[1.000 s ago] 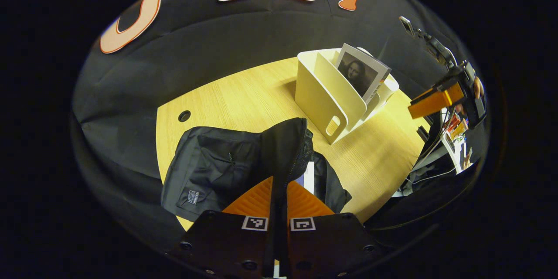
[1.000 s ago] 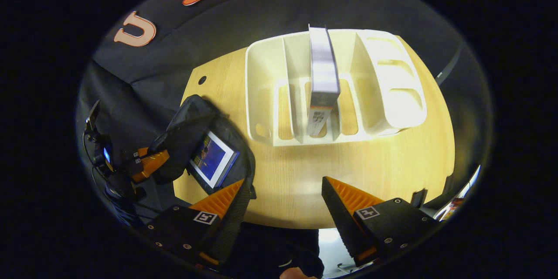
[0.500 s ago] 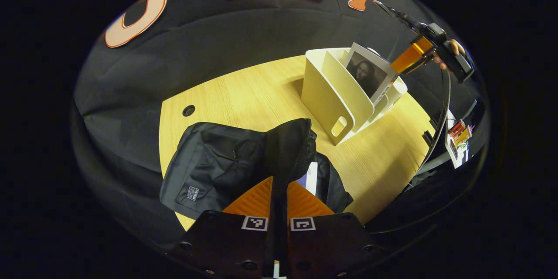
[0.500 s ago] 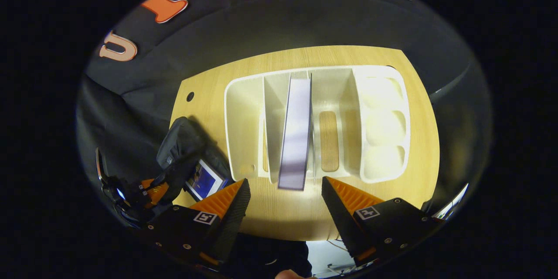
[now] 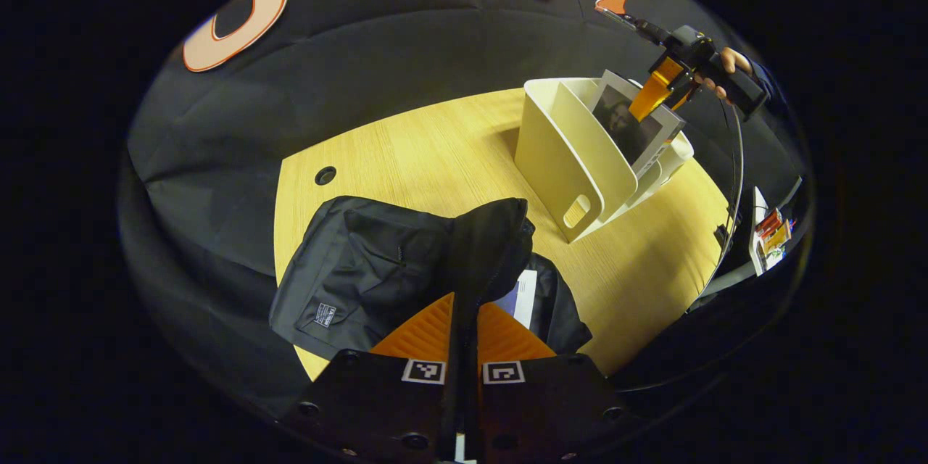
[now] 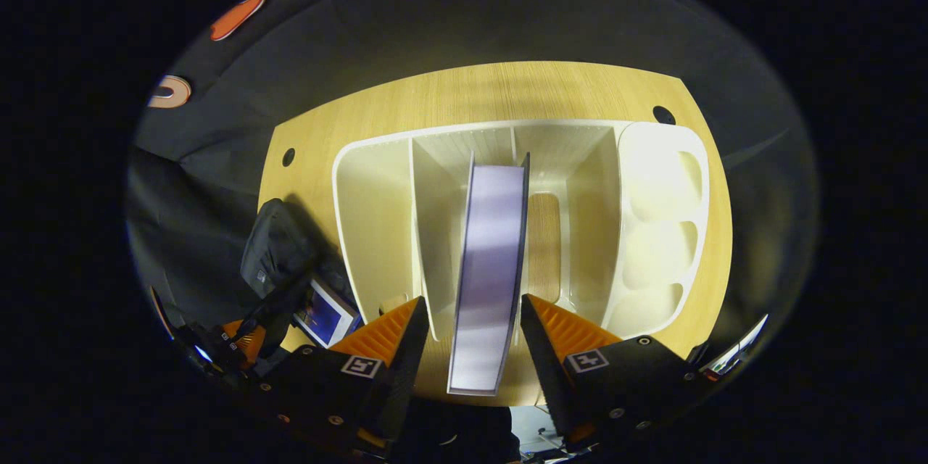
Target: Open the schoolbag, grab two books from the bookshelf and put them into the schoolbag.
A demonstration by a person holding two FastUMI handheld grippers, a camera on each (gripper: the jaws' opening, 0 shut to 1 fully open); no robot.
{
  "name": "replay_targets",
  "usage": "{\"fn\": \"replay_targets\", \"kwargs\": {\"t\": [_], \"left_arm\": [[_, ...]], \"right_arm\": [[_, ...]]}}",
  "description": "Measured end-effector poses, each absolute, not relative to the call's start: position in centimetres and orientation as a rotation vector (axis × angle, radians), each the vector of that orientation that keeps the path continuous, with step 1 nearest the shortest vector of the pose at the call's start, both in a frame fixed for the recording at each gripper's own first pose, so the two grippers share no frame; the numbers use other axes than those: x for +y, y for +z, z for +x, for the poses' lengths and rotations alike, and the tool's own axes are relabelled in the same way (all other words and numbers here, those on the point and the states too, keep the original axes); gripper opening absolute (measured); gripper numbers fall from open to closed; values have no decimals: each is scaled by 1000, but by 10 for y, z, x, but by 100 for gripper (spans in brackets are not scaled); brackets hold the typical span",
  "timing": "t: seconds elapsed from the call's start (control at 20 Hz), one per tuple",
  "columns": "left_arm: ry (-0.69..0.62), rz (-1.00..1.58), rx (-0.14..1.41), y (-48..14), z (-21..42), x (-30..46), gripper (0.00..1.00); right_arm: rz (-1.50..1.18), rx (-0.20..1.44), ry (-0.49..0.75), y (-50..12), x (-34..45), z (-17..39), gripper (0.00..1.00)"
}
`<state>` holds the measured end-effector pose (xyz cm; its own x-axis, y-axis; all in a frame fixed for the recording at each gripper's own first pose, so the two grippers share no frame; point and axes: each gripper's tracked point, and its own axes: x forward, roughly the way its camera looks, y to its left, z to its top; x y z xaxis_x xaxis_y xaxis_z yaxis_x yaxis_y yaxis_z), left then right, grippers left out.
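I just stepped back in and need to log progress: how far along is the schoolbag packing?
Done: the schoolbag is open, its flap pinched up by the left gripper, and one book already lies inside. In hand: the right gripper, open, straddles the second book standing in the bookshelf, fingers either side but not yet closed. Left: grip it, lift it out and put it in the bag.

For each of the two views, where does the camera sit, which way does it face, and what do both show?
Left gripper view: rides the left tongs, shut on the schoolbag flap, facing across the table to the bookshelf; a hand holds the right tongs there.
Right gripper view: rides the right tongs, looking down, open astride the standing book.
Shared: bookshelf, that book, schoolbag, the book inside it.
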<state>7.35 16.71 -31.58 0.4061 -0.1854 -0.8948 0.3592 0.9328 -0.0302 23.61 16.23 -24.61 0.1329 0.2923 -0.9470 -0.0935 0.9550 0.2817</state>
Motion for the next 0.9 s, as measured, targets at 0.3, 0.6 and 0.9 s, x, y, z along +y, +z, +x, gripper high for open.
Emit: {"fn": "replay_targets", "kwargs": {"t": [0.3, 0.6, 0.9], "left_arm": [[-318, 171, 1105, -314, 69, 166, 5], [-377, 185, 1099, -314, 70, 166, 5], [-525, 238, 1093, -312, 72, 171, 5]], "right_arm": [[131, 1438, 236, -255, 162, 231, 40], [152, 1404, 181, -235, 158, 197, 36], [265, 1351, 98, -197, 167, 131, 35]]}}
